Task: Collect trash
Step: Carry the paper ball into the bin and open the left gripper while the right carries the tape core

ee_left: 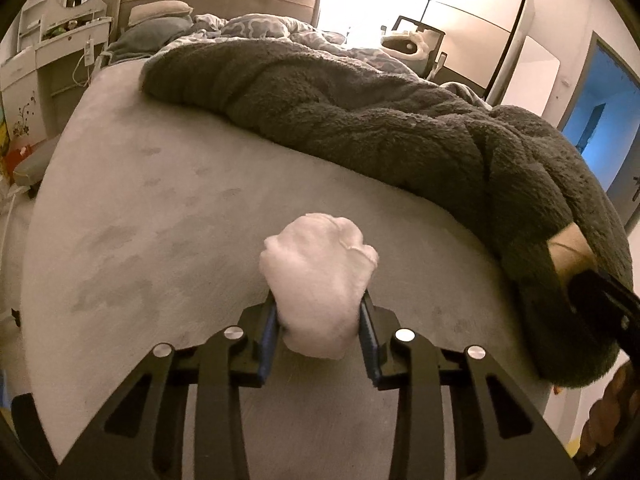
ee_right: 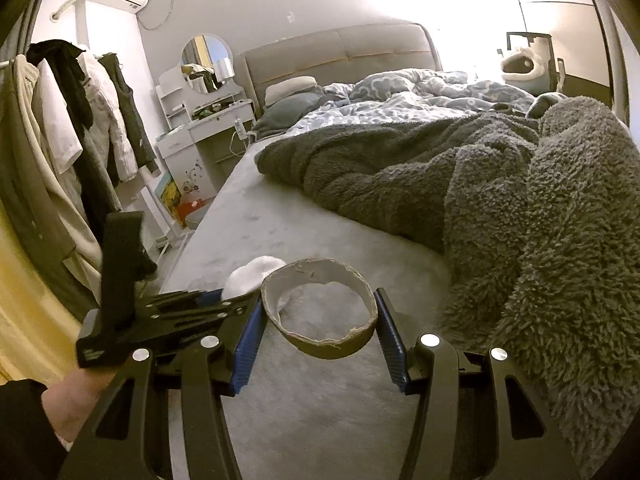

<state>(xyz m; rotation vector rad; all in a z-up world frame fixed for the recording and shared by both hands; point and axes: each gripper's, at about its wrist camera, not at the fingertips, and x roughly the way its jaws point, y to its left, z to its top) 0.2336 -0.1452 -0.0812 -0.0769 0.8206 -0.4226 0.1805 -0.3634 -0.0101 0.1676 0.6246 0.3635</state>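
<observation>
My left gripper (ee_left: 319, 320) is shut on a crumpled white tissue wad (ee_left: 316, 280) and holds it just above the grey bed sheet (ee_left: 160, 220). My right gripper (ee_right: 320, 320) is shut on a cardboard tape-roll ring (ee_right: 320, 312), open side up, above the sheet near the bed's foot. In the right wrist view the left gripper (ee_right: 168, 312) shows at the left with the white wad (ee_right: 252, 276) sticking out beyond it. In the left wrist view part of the right gripper (ee_left: 604, 308) and the hand shows at the right edge.
A dark grey fleece blanket (ee_left: 400, 120) lies bunched across the bed's right side, also in the right wrist view (ee_right: 500, 200). A patterned duvet (ee_right: 400, 96), pillows and headboard lie beyond. A white dresser (ee_right: 200, 140) and hanging clothes (ee_right: 80, 120) stand left of the bed.
</observation>
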